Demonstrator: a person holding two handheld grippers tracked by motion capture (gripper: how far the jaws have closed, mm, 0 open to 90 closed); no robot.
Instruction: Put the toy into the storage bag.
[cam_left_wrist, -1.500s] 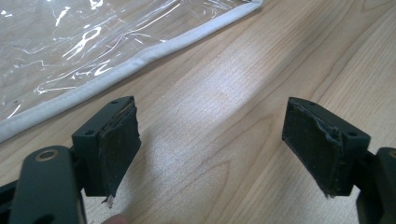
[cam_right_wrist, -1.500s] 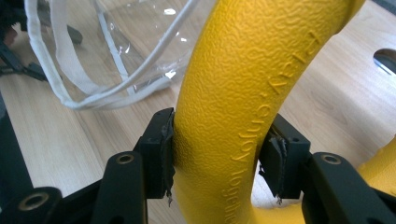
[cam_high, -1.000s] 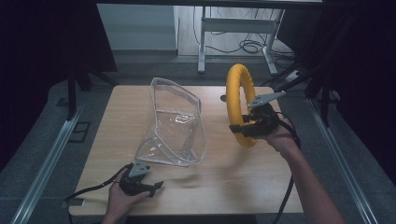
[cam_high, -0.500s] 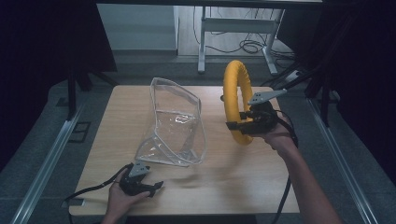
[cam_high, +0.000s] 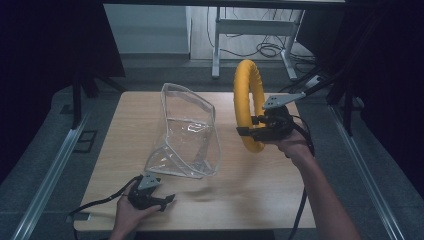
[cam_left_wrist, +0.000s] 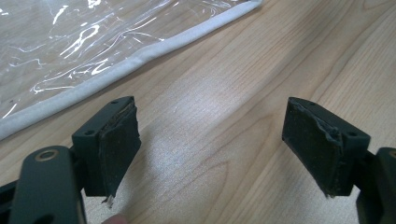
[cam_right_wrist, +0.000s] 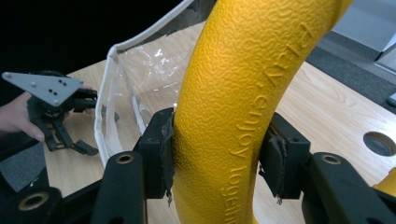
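Observation:
A thick yellow ring (cam_high: 246, 102) stands upright over the right half of the wooden table (cam_high: 260, 195), held off the surface. My right gripper (cam_high: 248, 132) is shut on its lower part; in the right gripper view both pads press the textured yellow ring (cam_right_wrist: 243, 107), which bears raised lettering. A clear plastic bag (cam_high: 187, 132) with a white-trimmed rim stands open at the table's middle, left of the ring. My left gripper (cam_high: 165, 201) rests low near the front edge, just before the bag's corner. In the left gripper view its jaws are open over bare wood, the bag's white hem (cam_left_wrist: 126, 60) beyond them.
A round cable hole (cam_right_wrist: 379, 143) is cut into the tabletop behind the ring. Metal rails (cam_high: 50, 170) run along both sides of the table. A desk frame and cables (cam_high: 270, 47) lie on the floor beyond the far edge.
The right hand has carried the ring slightly left, closer to the bag. The left hand and the bag have stayed put.

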